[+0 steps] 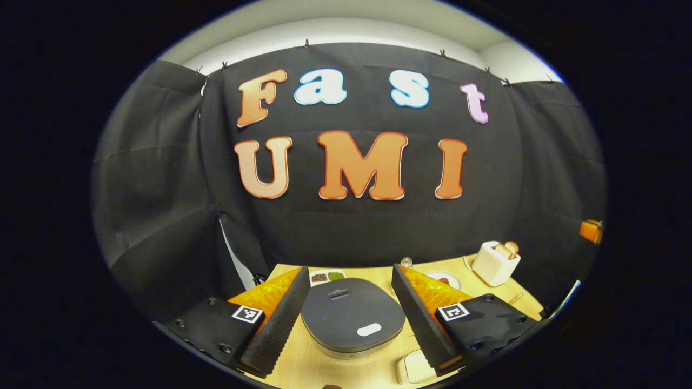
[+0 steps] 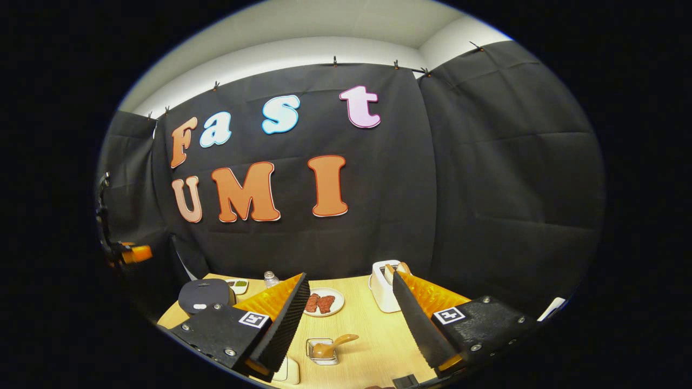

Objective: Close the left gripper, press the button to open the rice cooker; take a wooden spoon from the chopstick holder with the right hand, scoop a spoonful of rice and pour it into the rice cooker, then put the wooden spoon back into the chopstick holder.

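A: How does the rice cooker [image 1: 351, 319] lie?

B: Its lid is down flat, the pale button [image 1: 369, 329] facing up near the front edge. It sits on the tabletop [image 1: 324, 367] between the fingers of the left hand-held gripper [image 1: 351, 319], at about six o'clock in the left gripper view. In the right gripper view it is off at nine o'clock.

A: And the wooden spoon [image 2: 332, 344]?

B: It rests in a small clear container [image 2: 323, 351] at six o'clock in the right gripper view, handle pointing toward three o'clock. Whether that container is the chopstick holder or the rice dish, I cannot tell.

A: So how far along is the task?

B: A shut lid and a parked spoon fit two readings: the button yet to be pressed, or the lid down again with the scooping over. I see no rice on the move, and neither hand-held gripper carries anything.

A: Their pose?

B: The left one is spread wide, fingers on either side of the cooker, hanging above it and aimed level at the booth wall. The task wants it clenched for the press; it is not. The right hand-held gripper [image 2: 351, 324] is released too, held above the tabletop with the spoon between its fingers but below them, untouched.

A: Around them?

B: A white toaster [image 1: 494, 263] at two o'clock, a plate [image 2: 324, 302] just behind the spoon, a two-part dish [image 1: 326, 277] behind the cooker.
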{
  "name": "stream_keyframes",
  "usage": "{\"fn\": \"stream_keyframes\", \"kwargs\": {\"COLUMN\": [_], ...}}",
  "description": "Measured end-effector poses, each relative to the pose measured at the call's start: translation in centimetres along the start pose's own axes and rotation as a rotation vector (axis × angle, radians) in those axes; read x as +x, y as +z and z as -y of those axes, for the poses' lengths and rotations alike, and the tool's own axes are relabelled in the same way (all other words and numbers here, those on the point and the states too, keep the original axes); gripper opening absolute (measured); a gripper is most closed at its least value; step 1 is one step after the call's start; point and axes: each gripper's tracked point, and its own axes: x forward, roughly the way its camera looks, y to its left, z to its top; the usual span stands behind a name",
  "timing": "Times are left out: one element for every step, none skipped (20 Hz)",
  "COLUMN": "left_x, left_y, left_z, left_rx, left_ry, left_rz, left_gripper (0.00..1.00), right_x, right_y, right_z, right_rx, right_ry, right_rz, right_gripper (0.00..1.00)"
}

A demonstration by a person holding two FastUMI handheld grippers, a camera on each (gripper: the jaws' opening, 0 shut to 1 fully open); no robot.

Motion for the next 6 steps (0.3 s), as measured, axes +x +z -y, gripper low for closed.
{"fn": "stream_keyframes", "kwargs": {"left_x": [-1.4, -2.8, -4.0, -5.2, -6.3, -7.3], "left_y": [2.2, 4.0, 5.7, 7.5, 8.9, 10.1], "left_z": [-1.1, -2.2, -2.7, -2.6, -2.9, -3.5], "left_rx": [0.026, 0.045, 0.059, 0.067, 0.075, 0.079], "left_ry": [0.025, 0.059, 0.074, 0.075, 0.083, 0.100], "left_rz": [0.026, 0.041, 0.071, 0.108, 0.136, 0.161], "left_gripper": [0.98, 0.96, 0.96, 0.98, 1.00, 1.00], "right_x": [0.2, 0.1, 0.2, 0.2, 0.3, 0.3], "right_y": [0.4, 0.7, 1.0, 1.3, 1.3, 1.5], "right_z": [-0.3, -0.5, -0.7, -0.8, -0.8, -0.8], "right_rx": [0.001, 0.004, 0.002, -0.004, -0.016, -0.032], "right_ry": [0.009, 0.017, 0.022, 0.023, 0.020, 0.016], "right_rz": [0.004, 0.010, 0.013, 0.016, 0.018, 0.018], "right_gripper": [0.95, 0.95, 0.95, 0.95, 0.95, 0.95]}}
